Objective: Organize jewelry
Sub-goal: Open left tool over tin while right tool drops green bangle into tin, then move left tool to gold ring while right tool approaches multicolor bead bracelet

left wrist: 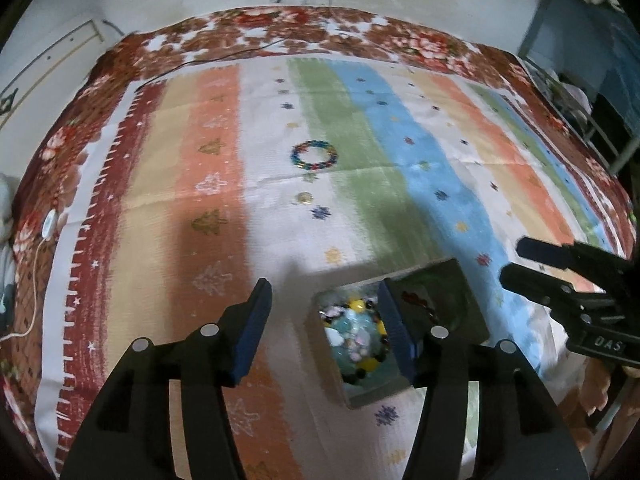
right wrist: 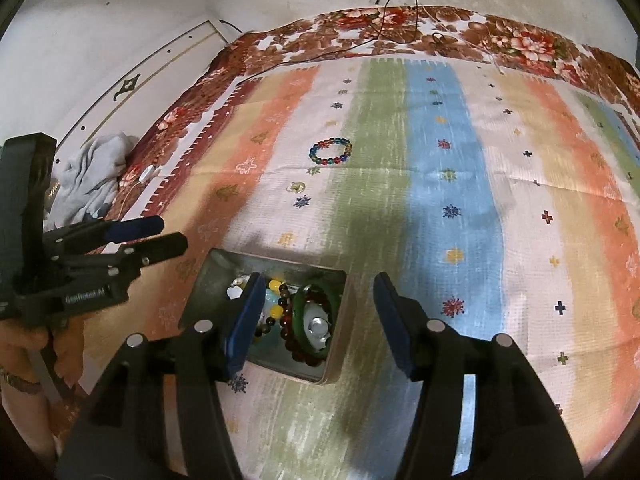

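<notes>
A grey metal tin (right wrist: 280, 258) sits on the striped cloth, holding a green bangle (right wrist: 298, 308), a dark red bead bracelet (right wrist: 288, 338) and yellow beads. In the left wrist view the tin (left wrist: 460, 280) shows mixed beads (left wrist: 360, 336). Farther off, a multicoloured bead bracelet (left wrist: 314, 155) (right wrist: 331, 151) lies on the cloth, with a small gold piece (left wrist: 304, 198) (right wrist: 297, 188) nearer. My left gripper (left wrist: 323, 286) (right wrist: 172, 232) hovers open over the tin's left side. Over the right side hangs my right gripper (right wrist: 318, 278) (left wrist: 512, 260), also open. Neither one holds anything.
The striped cloth (right wrist: 452, 168) covers a floral bedspread (right wrist: 400, 28) against a white wall. A grey garment (right wrist: 92, 168) lies bunched at the left edge. Black cables (right wrist: 384, 12) hang at the back. A white corded device (left wrist: 50, 222) rests on the left border. A person's hand (right wrist: 24, 340) grips the left tool.
</notes>
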{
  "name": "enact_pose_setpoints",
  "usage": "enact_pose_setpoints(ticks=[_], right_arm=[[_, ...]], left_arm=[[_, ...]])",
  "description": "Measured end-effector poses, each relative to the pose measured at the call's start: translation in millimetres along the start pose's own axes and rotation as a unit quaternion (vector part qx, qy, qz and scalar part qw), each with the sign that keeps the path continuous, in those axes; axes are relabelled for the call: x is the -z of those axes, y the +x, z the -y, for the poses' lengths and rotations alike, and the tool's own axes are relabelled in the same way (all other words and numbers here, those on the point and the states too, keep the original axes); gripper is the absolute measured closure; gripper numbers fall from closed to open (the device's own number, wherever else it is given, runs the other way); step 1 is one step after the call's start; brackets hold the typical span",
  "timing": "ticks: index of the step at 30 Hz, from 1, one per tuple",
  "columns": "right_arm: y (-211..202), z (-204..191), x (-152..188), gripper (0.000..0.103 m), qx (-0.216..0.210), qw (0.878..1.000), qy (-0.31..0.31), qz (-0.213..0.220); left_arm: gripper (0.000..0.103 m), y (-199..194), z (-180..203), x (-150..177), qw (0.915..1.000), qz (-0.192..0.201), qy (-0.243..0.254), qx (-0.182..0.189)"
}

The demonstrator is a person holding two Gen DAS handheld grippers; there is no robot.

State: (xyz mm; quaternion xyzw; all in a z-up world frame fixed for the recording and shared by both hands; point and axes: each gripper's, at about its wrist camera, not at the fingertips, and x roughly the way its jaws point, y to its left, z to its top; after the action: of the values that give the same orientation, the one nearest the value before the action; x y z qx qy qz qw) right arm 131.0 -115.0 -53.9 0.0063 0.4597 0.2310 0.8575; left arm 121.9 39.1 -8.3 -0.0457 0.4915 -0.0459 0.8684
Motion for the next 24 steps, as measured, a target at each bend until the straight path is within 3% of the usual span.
enact_pose_setpoints(ticks=[5, 24], right_arm=[[6.2, 3.9, -7.6, 0.045, -0.004, 1.0, 0.007, 0.0], [47.3, 23.7, -35.1, 0.045, 0.007, 0.999, 0.027, -0.029]], left_arm=[[0.047, 8.9, -9.4, -8.9, 0.9998, -0.006, -0.016, -0.004], [0.046, 45.9, -10.2, -30.8, 0.9992, -0.03, 0.005, -0.026]])
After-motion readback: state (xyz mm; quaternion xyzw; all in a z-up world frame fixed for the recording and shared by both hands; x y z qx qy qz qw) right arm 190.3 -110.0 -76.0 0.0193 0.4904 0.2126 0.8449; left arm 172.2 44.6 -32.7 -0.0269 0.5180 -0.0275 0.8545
